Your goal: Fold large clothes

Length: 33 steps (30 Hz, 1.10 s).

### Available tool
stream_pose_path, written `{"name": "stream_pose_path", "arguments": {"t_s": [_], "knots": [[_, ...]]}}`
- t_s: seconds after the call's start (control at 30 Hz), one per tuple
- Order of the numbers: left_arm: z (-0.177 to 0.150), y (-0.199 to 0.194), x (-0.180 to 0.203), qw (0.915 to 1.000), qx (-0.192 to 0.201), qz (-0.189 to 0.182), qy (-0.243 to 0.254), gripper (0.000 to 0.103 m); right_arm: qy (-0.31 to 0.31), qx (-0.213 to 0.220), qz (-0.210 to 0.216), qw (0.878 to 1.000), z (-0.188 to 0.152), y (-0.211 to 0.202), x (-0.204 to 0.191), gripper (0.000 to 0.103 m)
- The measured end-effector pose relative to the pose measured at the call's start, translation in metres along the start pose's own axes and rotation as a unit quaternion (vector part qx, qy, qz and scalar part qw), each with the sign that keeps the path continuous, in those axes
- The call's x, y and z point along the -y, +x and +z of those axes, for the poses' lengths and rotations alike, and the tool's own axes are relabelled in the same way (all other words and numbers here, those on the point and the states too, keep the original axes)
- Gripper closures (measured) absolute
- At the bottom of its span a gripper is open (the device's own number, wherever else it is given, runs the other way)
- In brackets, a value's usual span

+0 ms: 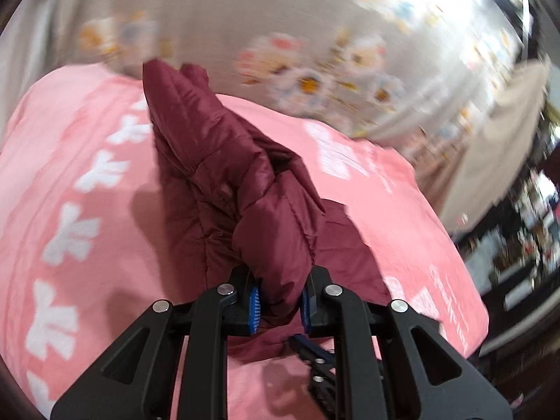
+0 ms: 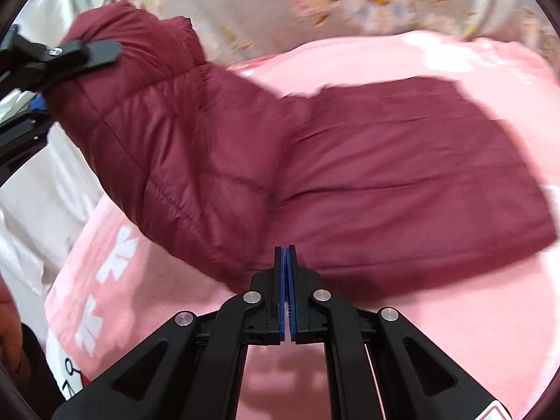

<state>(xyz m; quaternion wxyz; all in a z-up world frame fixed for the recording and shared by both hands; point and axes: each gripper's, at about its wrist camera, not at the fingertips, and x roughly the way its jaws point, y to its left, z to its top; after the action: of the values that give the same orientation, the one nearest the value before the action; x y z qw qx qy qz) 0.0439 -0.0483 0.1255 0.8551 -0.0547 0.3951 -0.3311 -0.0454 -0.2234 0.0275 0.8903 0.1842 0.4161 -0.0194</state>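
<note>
Garment: maroon quilted puffer jacket (image 2: 385, 161) on pink patterned blanket (image 2: 455, 315).
My left gripper (image 1: 280, 306): clamped on jacket's lifted sleeve.
My right gripper (image 2: 286, 294): closed, empty.

The flowered sheet (image 1: 308, 80) at the back is smeared, so its print is just blobs. The stuff on the right (image 1: 532, 217) in the left wrist view is too blurry to name. The jacket (image 2: 350, 161) has soft edges from motion blur in the right wrist view, and its cuff end hides behind the left gripper (image 2: 52, 56), itself cut off by the frame edge. The white lettering on the pink blanket (image 1: 451, 301) is unreadable.
</note>
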Motion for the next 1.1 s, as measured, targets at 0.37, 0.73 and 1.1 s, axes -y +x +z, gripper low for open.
{"name": "stream_pose_path", "arguments": {"t_s": [0.37, 0.73, 1.1], "knots": [[-0.067, 0.165, 0.101, 0.9807, -0.179, -0.018, 0.077, 0.086, 0.095, 0.028, -0.125, 0.987, 0.006, -0.069, 0.122, 0.097], [-0.013, 0.042, 0.074, 0.9994, -0.009, -0.012, 0.031, 0.012, 0.034, 0.095, -0.107, 0.989, 0.09, -0.094, 0.108, 0.05], [0.008, 0.078, -0.039, 0.9719, -0.018, 0.233, -0.028, 0.017, -0.01, -0.027, -0.097, 0.995, 0.17, 0.01, 0.081, 0.046]]}}
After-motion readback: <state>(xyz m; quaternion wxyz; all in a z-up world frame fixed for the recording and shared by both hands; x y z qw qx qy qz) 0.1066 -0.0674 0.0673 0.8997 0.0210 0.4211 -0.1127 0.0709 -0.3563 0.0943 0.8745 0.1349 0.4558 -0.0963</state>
